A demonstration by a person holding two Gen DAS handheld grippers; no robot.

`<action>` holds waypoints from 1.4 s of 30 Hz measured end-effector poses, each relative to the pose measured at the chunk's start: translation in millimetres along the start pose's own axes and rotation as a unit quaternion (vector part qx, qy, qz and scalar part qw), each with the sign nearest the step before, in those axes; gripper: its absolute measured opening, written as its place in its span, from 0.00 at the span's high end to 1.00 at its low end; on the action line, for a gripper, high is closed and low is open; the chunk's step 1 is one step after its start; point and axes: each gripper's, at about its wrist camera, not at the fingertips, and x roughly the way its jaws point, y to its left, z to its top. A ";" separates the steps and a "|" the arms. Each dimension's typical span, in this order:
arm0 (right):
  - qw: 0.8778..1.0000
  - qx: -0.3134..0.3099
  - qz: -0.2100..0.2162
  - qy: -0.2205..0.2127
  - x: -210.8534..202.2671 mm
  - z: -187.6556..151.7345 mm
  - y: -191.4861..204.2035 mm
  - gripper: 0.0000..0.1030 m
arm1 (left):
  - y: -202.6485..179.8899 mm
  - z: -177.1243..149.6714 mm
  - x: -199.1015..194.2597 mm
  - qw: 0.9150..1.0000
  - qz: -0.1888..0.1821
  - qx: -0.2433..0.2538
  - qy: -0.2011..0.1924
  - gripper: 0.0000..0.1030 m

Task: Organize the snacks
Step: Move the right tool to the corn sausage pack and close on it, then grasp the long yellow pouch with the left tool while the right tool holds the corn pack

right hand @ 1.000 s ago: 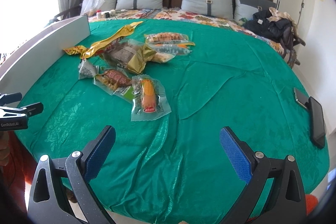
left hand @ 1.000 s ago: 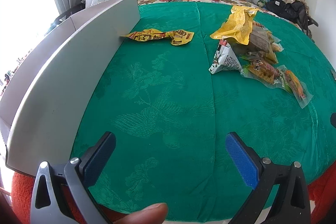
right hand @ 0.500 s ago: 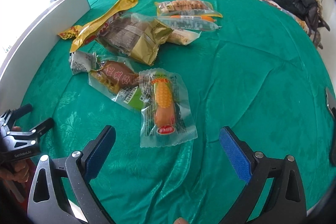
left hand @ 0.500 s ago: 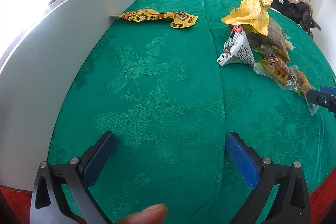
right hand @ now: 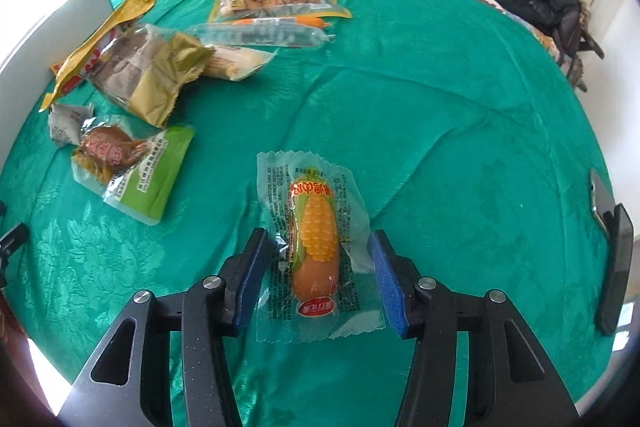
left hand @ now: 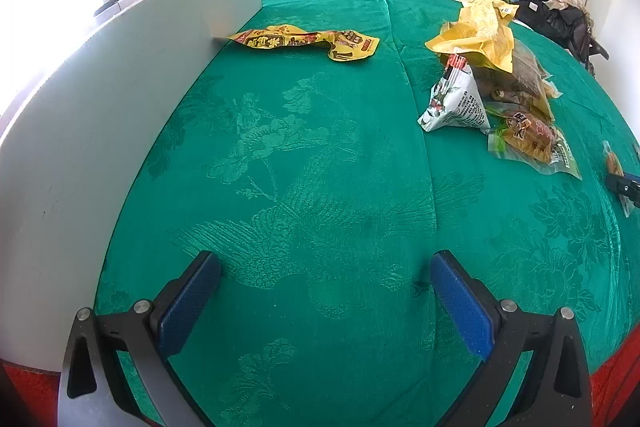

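On the green bedspread (right hand: 440, 107), just ahead of you, the corn sausage packet (right hand: 316, 243) lies between the closing jaws of your right gripper (right hand: 318, 275), pads not yet pressing. Let them meet on the sausage itself, not the loose film. Its long axis runs away from you, red label nearest. Your left gripper (left hand: 320, 303) stands wide, empty.
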 end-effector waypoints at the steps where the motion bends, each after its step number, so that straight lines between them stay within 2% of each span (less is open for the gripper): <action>1: 1.000 0.010 0.000 -0.009 -2.5 -5.2 -6.4 0.46 | -0.3 0.4 0.1 1.000 0.001 -0.001 -0.001 0.00; 8: 0.996 0.034 -0.005 -0.077 -7.2 -19.3 -9.5 0.43 | 0.7 -0.6 0.2 1.000 -0.002 0.004 -0.010 0.00; 11: 0.997 0.028 0.001 -0.076 2.5 -5.0 -9.6 0.40 | 0.5 -1.8 -0.6 1.000 0.000 -0.001 -0.009 0.00; 19: 0.996 0.022 0.010 -0.083 5.9 -5.5 -12.7 0.27 | -3.4 1.8 0.8 1.000 0.002 -0.003 -0.005 0.00; 26: 0.996 0.019 0.013 -0.082 6.4 -6.8 -12.9 0.23 | -6.0 12.4 4.4 0.999 -0.009 0.012 0.043 0.00; 30: 0.996 0.019 0.013 -0.082 6.6 -6.8 -12.8 0.23 | -9.5 20.5 3.9 0.998 -0.029 0.008 0.052 0.00; 38: 0.996 0.016 0.014 -0.081 7.0 -6.8 -12.2 0.21 | -20.7 42.2 -14.6 0.998 -0.064 0.018 0.022 0.00; 42: 0.996 0.016 0.014 -0.082 7.0 -6.8 -12.0 0.21 | -20.7 50.7 -18.2 0.995 -0.089 0.020 0.026 0.00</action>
